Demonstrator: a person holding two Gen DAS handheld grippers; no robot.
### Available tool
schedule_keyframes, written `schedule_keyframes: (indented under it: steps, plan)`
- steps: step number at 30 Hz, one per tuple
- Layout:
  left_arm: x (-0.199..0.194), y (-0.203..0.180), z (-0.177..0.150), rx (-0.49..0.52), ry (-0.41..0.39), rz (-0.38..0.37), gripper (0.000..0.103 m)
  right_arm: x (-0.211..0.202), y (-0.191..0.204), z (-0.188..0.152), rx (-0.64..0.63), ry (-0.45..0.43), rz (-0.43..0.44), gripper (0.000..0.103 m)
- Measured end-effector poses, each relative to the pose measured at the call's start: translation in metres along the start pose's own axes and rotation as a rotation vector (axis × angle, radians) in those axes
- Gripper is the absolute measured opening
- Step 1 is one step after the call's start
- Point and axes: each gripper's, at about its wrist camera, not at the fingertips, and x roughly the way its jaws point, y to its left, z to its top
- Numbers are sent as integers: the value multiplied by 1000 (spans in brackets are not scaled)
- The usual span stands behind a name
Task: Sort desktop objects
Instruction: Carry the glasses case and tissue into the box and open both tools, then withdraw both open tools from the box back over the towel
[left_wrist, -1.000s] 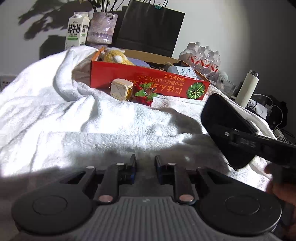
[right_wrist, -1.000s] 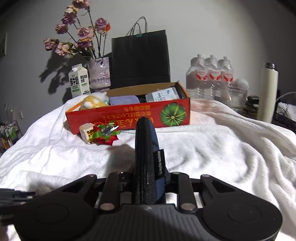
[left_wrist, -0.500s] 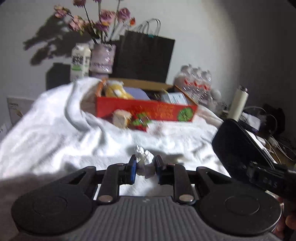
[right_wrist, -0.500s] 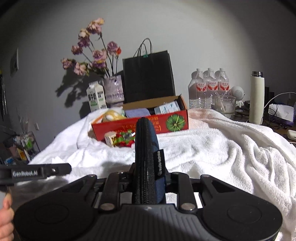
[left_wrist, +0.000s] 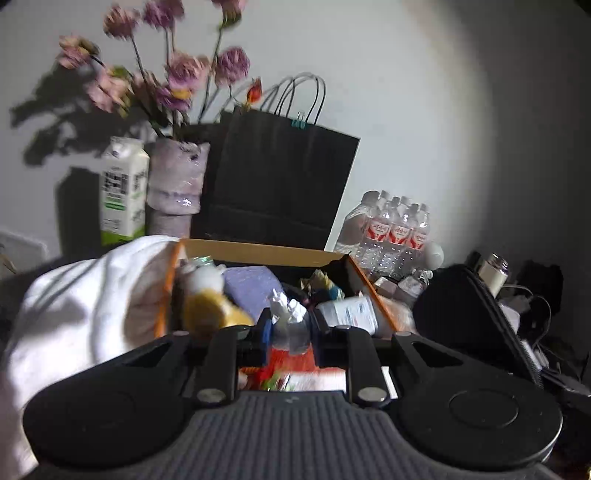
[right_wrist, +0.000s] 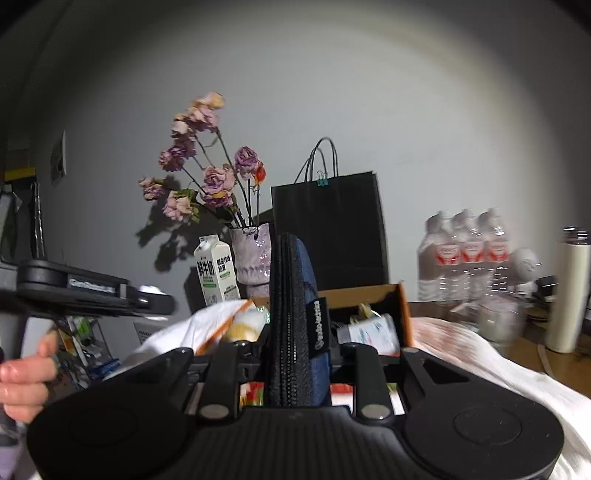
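Two grippers each held something. The left gripper (left_wrist: 289, 334) was clamped on a small crumpled white wad (left_wrist: 286, 314), raised in front of the open red cardboard box (left_wrist: 373, 295). The right gripper (right_wrist: 295, 354) pinched a dark blue zippered pouch (right_wrist: 291, 314) standing on edge between its fingers, also before the box. A yellow plush toy (left_wrist: 210, 310) and a white packet (left_wrist: 347, 314) lay inside the box, which sat on a white towel (left_wrist: 85, 306). Behind stood a milk carton (left_wrist: 122, 192), a vase of flowers (left_wrist: 177, 181), a black paper bag (left_wrist: 277, 184) and water bottles (left_wrist: 391, 229).
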Motion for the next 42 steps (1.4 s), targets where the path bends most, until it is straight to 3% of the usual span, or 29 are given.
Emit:
schedule_keyframes:
  steps: [4,9,11,12,14,15,16,17,18,19,20,22,25,27,29,37,42]
  plan:
    - [79,3,28,6,65,32,21,87,-20,32,77,71,11,23]
    - [165,22,40,-2,168,61,22,191,-34,35,138,186,-38,23]
    - [191,29,42,20,201,99,32,221,-37,31,162,209,-66,23]
    - [200,32,42,26,197,143,44,235,-37,29,162,211,-86,24]
    - [209,40,44,10,162,204,46,260,-38,23,146,237,-134,24]
    - [212,43,47,5,168,198,49,271,-38,20,132,261,-146,26]
    - [214,47,50,-5,175,183,59,279,-39,19,131,278,-137,27]
    - [212,50,52,-16,164,175,66,283,-40,19,138,289,-125,36]
    - [209,52,53,-15,143,178,77,284,-43,21,156,294,-111,58]
    - [205,53,54,-6,114,181,82,282,-44,25,177,286,-108,69]
    - [200,54,56,-6,86,178,84,276,-44,29,190,262,-94,72]
    - [195,55,60,-17,85,190,90,265,-39,38,140,218,-68,71]
    - [196,56,63,-32,164,276,100,254,-31,47,50,214,-129,75]
    - [192,54,59,-8,192,350,100,245,-33,50,46,233,-160,78]
    - [181,51,53,36,194,369,100,234,-39,52,58,242,-167,79]
    - [119,33,25,106,199,347,101,179,-44,48,4,269,-220,86]
    - [66,17,-19,156,167,286,103,127,-31,23,-47,250,-204,93]
